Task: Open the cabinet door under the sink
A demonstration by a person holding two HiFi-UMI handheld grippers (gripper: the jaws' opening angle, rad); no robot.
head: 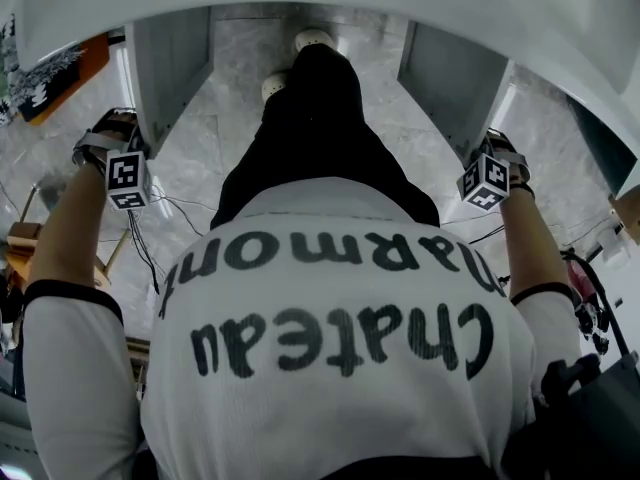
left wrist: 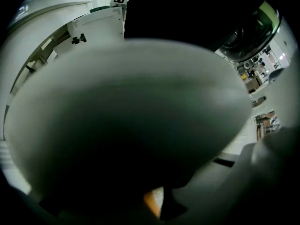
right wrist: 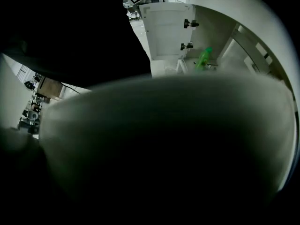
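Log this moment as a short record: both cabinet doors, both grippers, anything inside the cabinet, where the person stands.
left door: swung open
right door: swung open
left gripper: beside the left door's outer edge; jaws hidden by a blurred grey surface close to its camera
right gripper: beside the right door; jaws likewise hidden in its own view
cabinet contents: green bottle
person: between the doors, white shoes on the pale floor
task: doors already open
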